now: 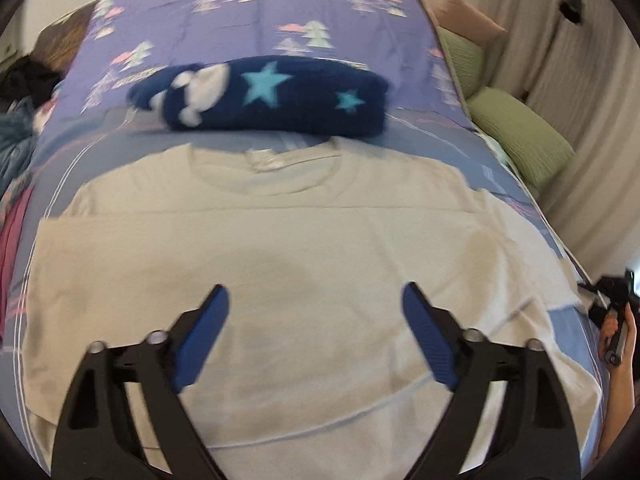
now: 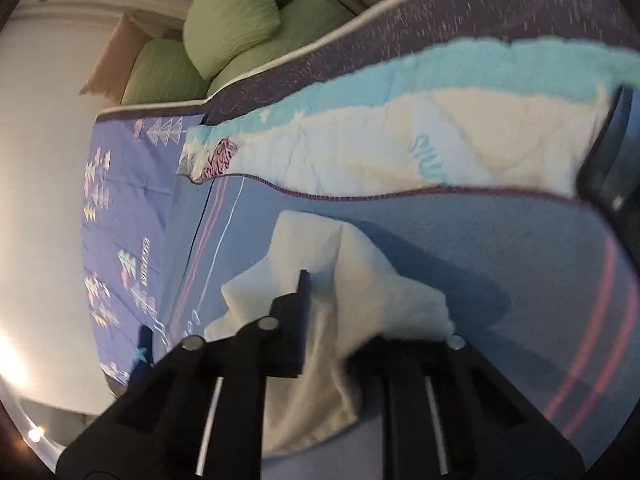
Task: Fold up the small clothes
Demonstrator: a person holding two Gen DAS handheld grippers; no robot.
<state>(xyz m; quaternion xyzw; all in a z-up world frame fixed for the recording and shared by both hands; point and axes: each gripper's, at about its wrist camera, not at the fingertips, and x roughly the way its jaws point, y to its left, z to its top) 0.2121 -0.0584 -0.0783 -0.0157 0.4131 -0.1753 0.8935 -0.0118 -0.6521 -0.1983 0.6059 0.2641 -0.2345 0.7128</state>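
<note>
Purple tree-printed bedspread (image 1: pixel 248 12) covers the bed, with green ribbed pillows (image 1: pixel 520 136) along its edge. On it lies a cream cotton T-shirt (image 1: pixel 280 248), partly folded, below a navy star-patterned fleece bundle (image 1: pixel 272 96). Above the shirt hovers the left gripper (image 1: pixel 316 336), spread wide and empty. The right gripper (image 2: pixel 332 320) is clenched on the shirt's edge.

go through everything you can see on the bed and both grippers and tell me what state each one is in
T-shirt: spread flat, bottom part folded up, one edge lifted.
Left gripper: open, above the shirt.
Right gripper: shut on shirt fabric.
Star blanket: rolled up beyond the collar.
Green pillows: piled beside the bed.
</note>
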